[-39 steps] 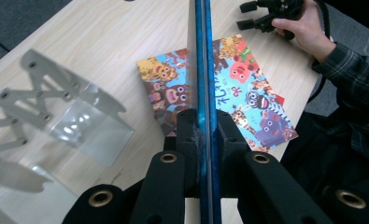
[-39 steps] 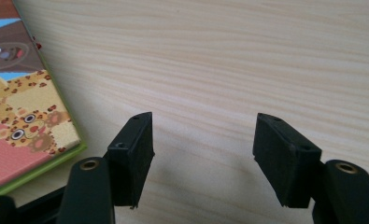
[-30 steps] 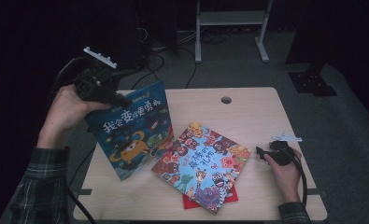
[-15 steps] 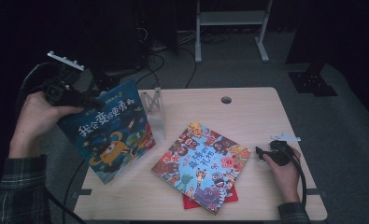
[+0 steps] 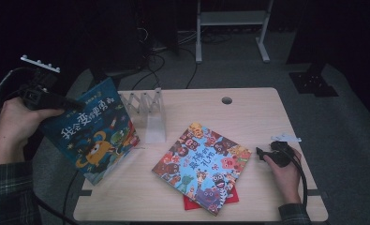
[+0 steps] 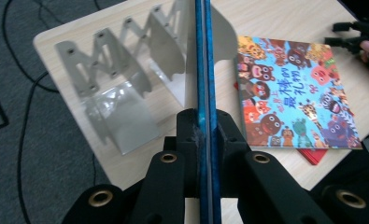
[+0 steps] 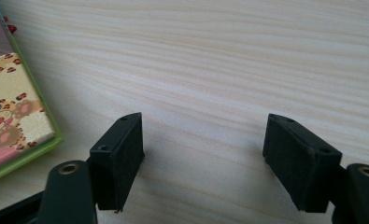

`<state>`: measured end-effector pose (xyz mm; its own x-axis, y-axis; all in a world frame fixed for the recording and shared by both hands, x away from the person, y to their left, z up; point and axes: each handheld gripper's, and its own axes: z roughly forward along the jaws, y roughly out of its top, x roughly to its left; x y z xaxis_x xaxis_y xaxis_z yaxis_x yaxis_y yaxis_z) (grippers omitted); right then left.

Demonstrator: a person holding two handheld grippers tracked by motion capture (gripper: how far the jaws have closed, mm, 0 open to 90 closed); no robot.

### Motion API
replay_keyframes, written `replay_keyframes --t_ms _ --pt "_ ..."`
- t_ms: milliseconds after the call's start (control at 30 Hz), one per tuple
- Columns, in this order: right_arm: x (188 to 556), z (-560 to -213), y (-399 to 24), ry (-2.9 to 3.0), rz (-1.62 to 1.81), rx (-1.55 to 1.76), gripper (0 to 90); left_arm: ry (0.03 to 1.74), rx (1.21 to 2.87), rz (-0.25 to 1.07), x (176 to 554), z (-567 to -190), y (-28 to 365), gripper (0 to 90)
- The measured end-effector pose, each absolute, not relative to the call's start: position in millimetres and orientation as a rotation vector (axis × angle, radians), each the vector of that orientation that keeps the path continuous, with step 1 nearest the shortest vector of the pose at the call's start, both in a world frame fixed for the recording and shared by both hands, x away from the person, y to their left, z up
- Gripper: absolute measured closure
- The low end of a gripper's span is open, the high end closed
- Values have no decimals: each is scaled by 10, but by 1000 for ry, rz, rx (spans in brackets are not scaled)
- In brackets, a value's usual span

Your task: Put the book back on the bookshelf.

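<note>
Blue book, clamped by the left tool, hangs off the desk's left edge, next needing lining up with the rack; right tool released

Red book mostly under animal book

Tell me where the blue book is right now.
In the high view, the blue book is at the table's left edge, clamped in the left gripper, beside the metal rack.

Dim lab or studio: grey carpet, floor cables, equipment stands, bare wooden table.
</note>
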<state>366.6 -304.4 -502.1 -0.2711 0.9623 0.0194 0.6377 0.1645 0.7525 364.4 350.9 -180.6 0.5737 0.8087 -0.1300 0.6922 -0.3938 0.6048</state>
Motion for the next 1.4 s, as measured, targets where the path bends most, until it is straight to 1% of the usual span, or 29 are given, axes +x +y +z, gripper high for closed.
replay_keyframes --t_ms 233,600,967,1100,1400 --pt "3666 -5021 -3043 1978 916 1513 275 1279 2160 279 3691 -1869 3674 825" --pt "3666 -5021 -3044 1980 915 1511 275 1365 2131 352 3876 -1978 3743 825" --pt "3666 -5022 -3043 1981 915 1510 271 1344 2120 367 4221 -2110 3756 825" --pt "3663 -5022 -3045 1985 917 1507 271 1351 2116 393 4314 -2153 3751 825" --pt "3663 -5021 -3046 1986 916 1507 270 1368 2073 408 4480 -2182 3775 824"
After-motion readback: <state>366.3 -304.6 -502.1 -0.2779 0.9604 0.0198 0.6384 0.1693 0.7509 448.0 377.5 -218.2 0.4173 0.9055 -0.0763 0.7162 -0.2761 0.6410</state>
